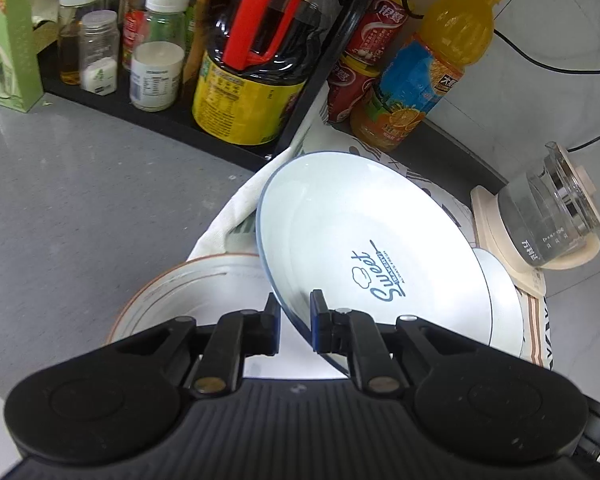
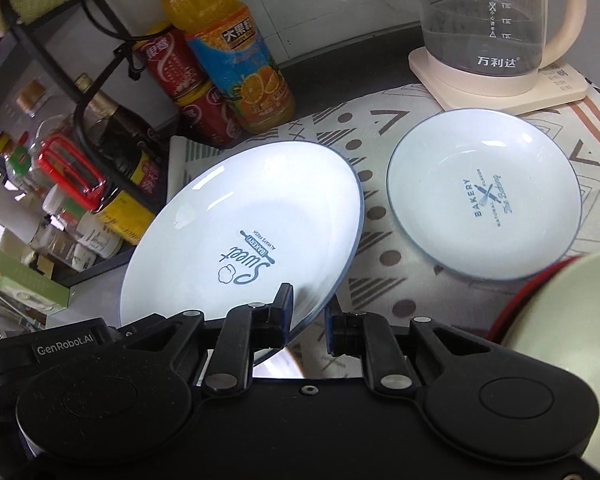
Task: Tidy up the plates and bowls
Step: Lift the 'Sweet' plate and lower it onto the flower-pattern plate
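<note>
A white plate with a thin blue rim and the blue word "Sweet" printed in its well [image 1: 364,240] is held up off the counter, tilted, gripped at its edge by both grippers at once. In the left wrist view the left gripper [image 1: 296,322] is clamped on the near rim, one pad on the face and one behind; the plate slants up and away to the right, its long axis running from lower left to upper right, the lettering turned sideways. In the right wrist view the right gripper [image 2: 308,318] pinches the same plate [image 2: 240,236] at its lower edge, and here the plate leans up toward the left, with the lettering upside down. Only the left view shows a bowl with a brown rim line [image 1: 188,292] lying just below and left of the plate, on the grey countertop [image 1: 80,200]. Only the right view shows clearly a second, smaller blue-rimmed plate printed "Bakery" [image 2: 484,196], lying flat on a patterned cloth [image 2: 380,264] just to the right of the held plate, and the edge of a pale green bowl with a red outside [image 2: 560,320] at the lower right corner. Both views show, further back, an orange juice bottle [image 1: 432,64], stacked red cans [image 2: 188,80], a glass kettle on a cream base [image 2: 496,32], and a black rack crowded with sauce bottles and jars [image 1: 236,72].
</note>
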{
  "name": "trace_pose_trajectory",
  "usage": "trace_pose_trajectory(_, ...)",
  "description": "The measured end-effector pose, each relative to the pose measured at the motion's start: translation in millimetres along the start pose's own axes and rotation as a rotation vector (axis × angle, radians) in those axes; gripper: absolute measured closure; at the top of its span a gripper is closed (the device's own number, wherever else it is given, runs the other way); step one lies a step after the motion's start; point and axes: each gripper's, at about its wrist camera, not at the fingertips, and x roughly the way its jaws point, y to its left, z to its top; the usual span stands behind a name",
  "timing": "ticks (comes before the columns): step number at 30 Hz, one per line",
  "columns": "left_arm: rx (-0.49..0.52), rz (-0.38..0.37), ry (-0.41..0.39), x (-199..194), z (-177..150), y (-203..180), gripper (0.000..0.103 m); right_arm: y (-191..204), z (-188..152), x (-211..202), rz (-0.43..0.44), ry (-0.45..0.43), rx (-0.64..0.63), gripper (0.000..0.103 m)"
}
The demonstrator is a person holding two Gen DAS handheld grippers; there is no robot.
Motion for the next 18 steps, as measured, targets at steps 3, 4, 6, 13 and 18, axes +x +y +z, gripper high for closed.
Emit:
trace_pose_trajectory(3,-0.001,0.0,-0.001,-10,-7,5,0.091,6,-9,-7,-0.002,-0.013,-0.019,0.088)
trace_pose_trajectory(4,0.004,0.0,-0.005,-13,-9,6,0.091,8,-13,-9,-0.003,-0.017,-0.024,0.088)
trace_pose_trajectory(6,0.009,0.0,-0.012,-20,-15,10,0.091,12,-19,-13,-0.002,-0.026,-0.034,0.088)
trace_pose_trajectory(13,0.009,-0.002,-0.009,-39,-37,25,0.09,20,-45,-29,-0.003,-0.038,-0.059,0.088)
trace_pose_trajectory(18,0.005,-0.003,0.006,-47,-51,36,0.09,25,-63,-37,-0.012,-0.042,-0.083,0.087)
